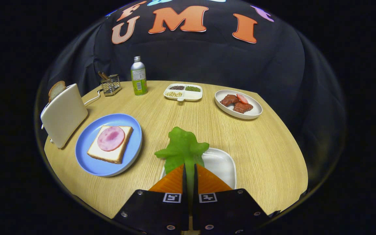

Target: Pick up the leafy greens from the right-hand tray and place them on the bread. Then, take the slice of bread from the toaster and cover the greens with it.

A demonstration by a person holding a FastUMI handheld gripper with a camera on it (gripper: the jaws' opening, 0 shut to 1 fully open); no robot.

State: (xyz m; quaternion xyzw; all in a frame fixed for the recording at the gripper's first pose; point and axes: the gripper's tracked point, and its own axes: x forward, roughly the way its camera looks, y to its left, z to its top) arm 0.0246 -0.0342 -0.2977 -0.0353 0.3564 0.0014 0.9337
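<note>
My gripper (189, 167) is shut on the leafy greens (182, 148), a bright green leaf pinched between the orange fingers (171, 181) and raised above the white tray (222, 163). The leaf sticks out ahead of the fingertips. To the left lies a blue plate (91, 160) holding a slice of bread (114, 156) topped with a round pink slice of ham (111, 138). Further left stands a white toaster (63, 114) with another slice of bread (56, 90) poking out of its slot.
At the back of the round wooden table (162, 107) stand a green bottle (138, 80), a wire holder (111, 85), a divided white dish (191, 95) of grains and a white plate (251, 112) with meat and a tomato slice.
</note>
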